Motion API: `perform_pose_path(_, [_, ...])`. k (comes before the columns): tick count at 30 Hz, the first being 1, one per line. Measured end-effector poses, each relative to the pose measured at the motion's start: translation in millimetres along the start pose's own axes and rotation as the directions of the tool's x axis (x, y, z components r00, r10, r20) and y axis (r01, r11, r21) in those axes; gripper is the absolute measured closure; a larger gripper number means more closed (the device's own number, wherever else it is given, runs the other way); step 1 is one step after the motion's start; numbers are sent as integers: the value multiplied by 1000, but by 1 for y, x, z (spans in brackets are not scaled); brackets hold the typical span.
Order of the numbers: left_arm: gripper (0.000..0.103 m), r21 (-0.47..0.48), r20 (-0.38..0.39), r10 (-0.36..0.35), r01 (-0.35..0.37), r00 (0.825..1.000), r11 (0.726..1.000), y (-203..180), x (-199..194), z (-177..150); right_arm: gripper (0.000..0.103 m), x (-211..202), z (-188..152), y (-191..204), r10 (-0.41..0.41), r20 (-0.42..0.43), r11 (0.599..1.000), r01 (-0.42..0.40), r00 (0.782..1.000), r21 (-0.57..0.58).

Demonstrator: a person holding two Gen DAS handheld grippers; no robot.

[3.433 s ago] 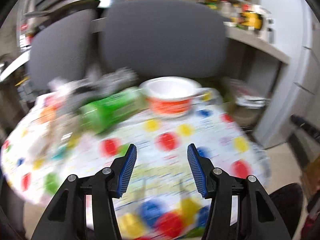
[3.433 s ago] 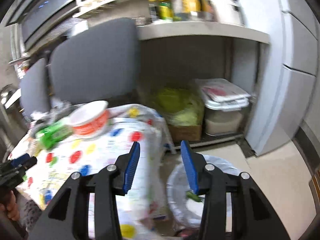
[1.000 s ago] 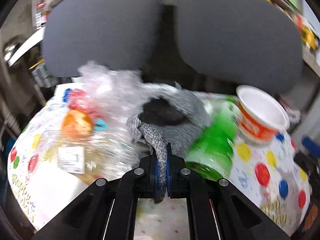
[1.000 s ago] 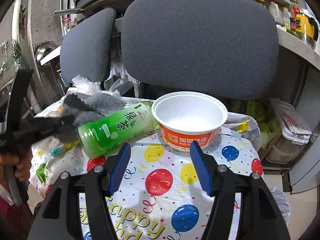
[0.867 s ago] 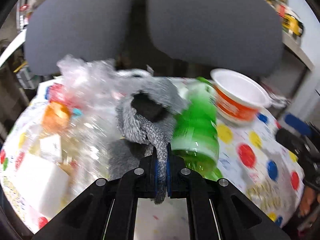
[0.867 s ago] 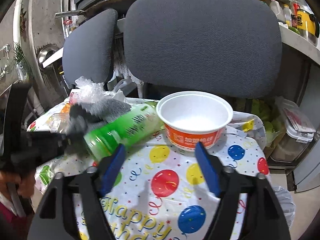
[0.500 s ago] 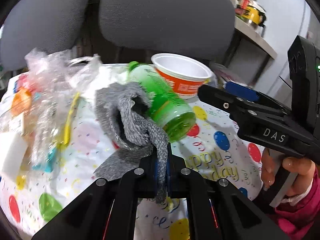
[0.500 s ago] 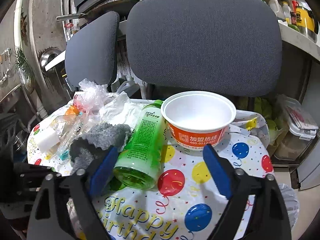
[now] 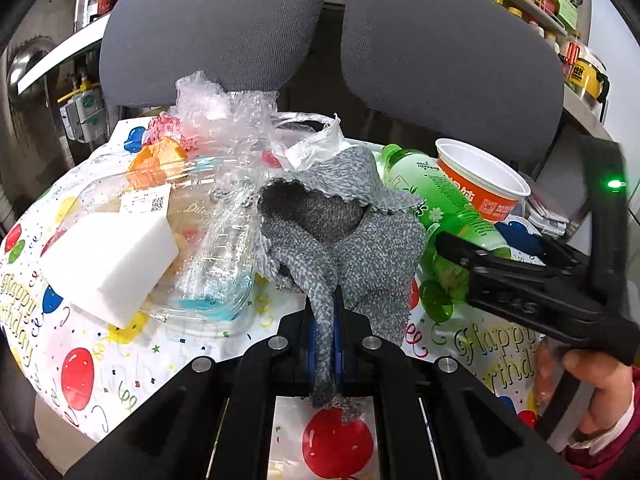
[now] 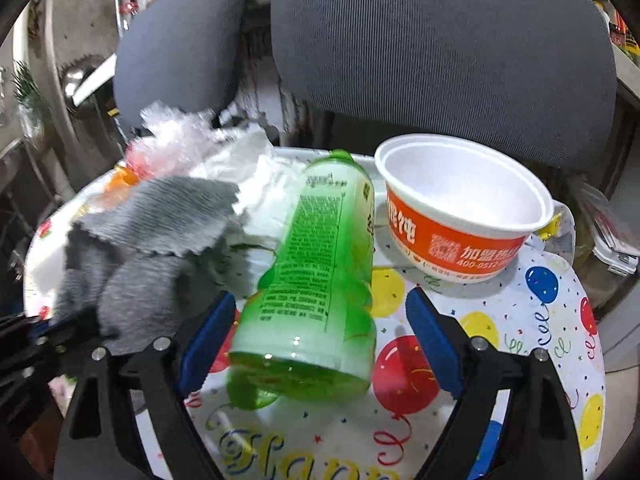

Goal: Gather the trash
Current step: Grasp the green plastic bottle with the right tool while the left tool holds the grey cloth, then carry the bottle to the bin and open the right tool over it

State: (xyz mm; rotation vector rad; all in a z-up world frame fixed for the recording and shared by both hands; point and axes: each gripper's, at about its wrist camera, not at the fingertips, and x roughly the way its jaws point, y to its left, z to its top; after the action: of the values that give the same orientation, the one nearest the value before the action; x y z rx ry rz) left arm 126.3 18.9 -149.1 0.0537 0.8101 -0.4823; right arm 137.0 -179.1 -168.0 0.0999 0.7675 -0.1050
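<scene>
A green plastic tea bottle (image 10: 316, 268) lies on its side on the balloon-print birthday tablecloth (image 10: 520, 308), its base between the spread blue pads of the right gripper (image 10: 320, 336). The left gripper (image 9: 324, 344) is clamped on a grey knitted cloth (image 9: 344, 232) touching the bottle. Pulling the cloth could roll the round bottle away. One bottle, one cloth, one orange-and-white paper bowl (image 10: 460, 208).

Home kitchen: condiment-stocked shelf (image 9: 536, 20), balloon-print tablecloth (image 10: 500, 320), chairs (image 10: 440, 52).
</scene>
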Motion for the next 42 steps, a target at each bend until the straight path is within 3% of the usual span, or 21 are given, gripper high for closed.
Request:
perform_pose_path(2, [96,-8,-1,-6,6,1000,1000,1,1,-2,23,6,-1,1,-5,-26,1000,5,1000,-4])
perform_pose_path(4, [96,-14,3,-9,9,1000,1000,0,1,-3,34,4,0,2,-19,-17,1000,19,1000,-7])
perform_pose_path(8, [96,-20,19,-13,13,1000,1000,-4,-4,-4,35,-5,-4,4,-34,-16,999,34,999,-34])
perform_pose_path(16, [96,-7,67,-13,13,998,1000,-20,-38,-10,36,-77,-15,-1,47,106,996,-40,993,-74])
perform_pose_path(23, [96,42,158,-56,50,986,998,-49,-85,-4,36,-163,-11,-25,70,262,997,-64,962,-33])
perform_pose_path(29, [96,167,230,-195,159,953,973,-104,-124,3,37,-234,-24,-69,-2,383,998,-20,924,53])
perform_pose_path(32, [96,237,230,-304,250,924,939,-139,-135,7,37,-264,-36,-99,-73,413,993,28,908,112])
perform_pose_path(35, [97,299,192,-418,352,888,887,-184,-133,13,37,-286,-47,-133,-162,423,980,96,892,174])
perform_pose_path(38, [97,374,125,-520,446,845,813,-245,-117,19,37,-305,-60,-176,-268,405,951,173,874,256])
perform_pose_path(41, [97,384,38,-590,533,807,754,-295,-92,25,37,-308,-70,-215,-339,371,921,224,865,319])
perform_pose_path(42, [97,387,20,-597,544,802,744,-309,-87,24,37,-307,-73,-229,-359,354,910,238,864,341])
